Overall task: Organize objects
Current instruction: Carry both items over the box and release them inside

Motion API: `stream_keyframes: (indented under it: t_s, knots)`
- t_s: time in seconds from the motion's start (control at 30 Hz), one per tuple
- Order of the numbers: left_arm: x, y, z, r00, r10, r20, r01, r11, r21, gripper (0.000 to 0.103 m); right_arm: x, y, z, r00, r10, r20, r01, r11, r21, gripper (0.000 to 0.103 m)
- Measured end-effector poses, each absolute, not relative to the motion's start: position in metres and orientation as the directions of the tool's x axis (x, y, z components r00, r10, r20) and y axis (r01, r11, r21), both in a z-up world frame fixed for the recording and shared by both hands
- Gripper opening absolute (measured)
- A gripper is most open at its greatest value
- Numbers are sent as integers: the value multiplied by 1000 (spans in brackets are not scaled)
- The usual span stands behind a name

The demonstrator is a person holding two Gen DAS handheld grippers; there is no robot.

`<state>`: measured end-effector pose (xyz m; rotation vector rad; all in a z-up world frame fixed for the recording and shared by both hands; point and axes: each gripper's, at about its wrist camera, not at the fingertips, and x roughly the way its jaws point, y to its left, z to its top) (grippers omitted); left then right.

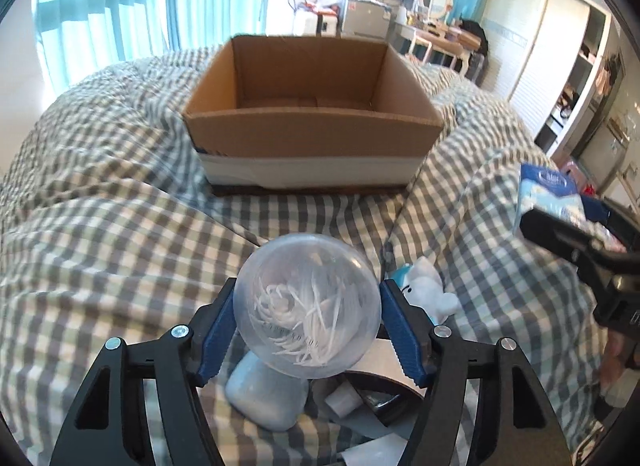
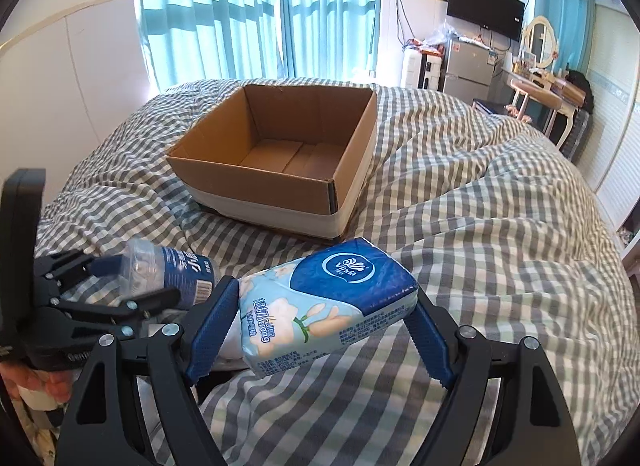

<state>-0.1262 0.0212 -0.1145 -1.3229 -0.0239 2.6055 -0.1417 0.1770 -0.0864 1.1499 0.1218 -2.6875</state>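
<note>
Both hands are loaded and the cardboard box (image 2: 276, 153) sits empty toward the far end of the bed (image 2: 480, 225), on the checked cover, so by my reckoning nothing is tidied away yet. The left gripper (image 1: 306, 320) has its blue pads pressed on either side of a clear plastic jar (image 1: 307, 306) with white strands inside; its round end faces the camera, so its long axis runs away from the lens toward the box. The right gripper (image 2: 324, 326) clamps a tissue pack (image 2: 320, 302) by its two short ends, long axis lying across the jaws, blue label face up, slightly tilted. Both loads hang over the near edge of the bed, well short of the box. Left behind below the jar: a pale blue pouch (image 1: 264, 398), a small white plush toy (image 1: 428, 286) and some dark odds and ends I can't make out. Plenty still to do, I'd say.
</note>
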Motion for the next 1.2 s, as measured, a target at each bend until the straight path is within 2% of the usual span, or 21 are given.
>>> stream_keyframes:
  t_s: [0.17, 0.37, 0.53, 0.8, 1.0, 1.2]
  knots:
    - [-119, 14, -91, -626, 186, -757, -165, -981, -104, 69, -132, 169, -71, -690, -157, -706, 242, -970, -21, 81]
    - [-120, 5, -52, -720, 140, -679, -143, -988, -51, 68, -141, 155, -40, -701, -227, -676, 312, -950, -5, 81]
    - [-145, -3, -8, -780, 126, -613, -128, -991, -42, 68, -168, 142, -5, -734, -230, -639, 331, -943, -41, 81]
    - [-208, -6, 41, -815, 124, -566, -129, -991, -31, 68, -233, 130, 34, -775, -203, -598, 302, -951, -68, 81]
    - [-263, 0, 33, -805, 127, -580, -142, -990, -19, 68, -301, 132, 26, -756, -208, -620, 267, -964, -2, 81]
    - [-316, 11, -11, -757, 142, -638, -169, -985, -19, 68, -368, 130, -16, -698, -188, -691, 244, -970, 17, 81]
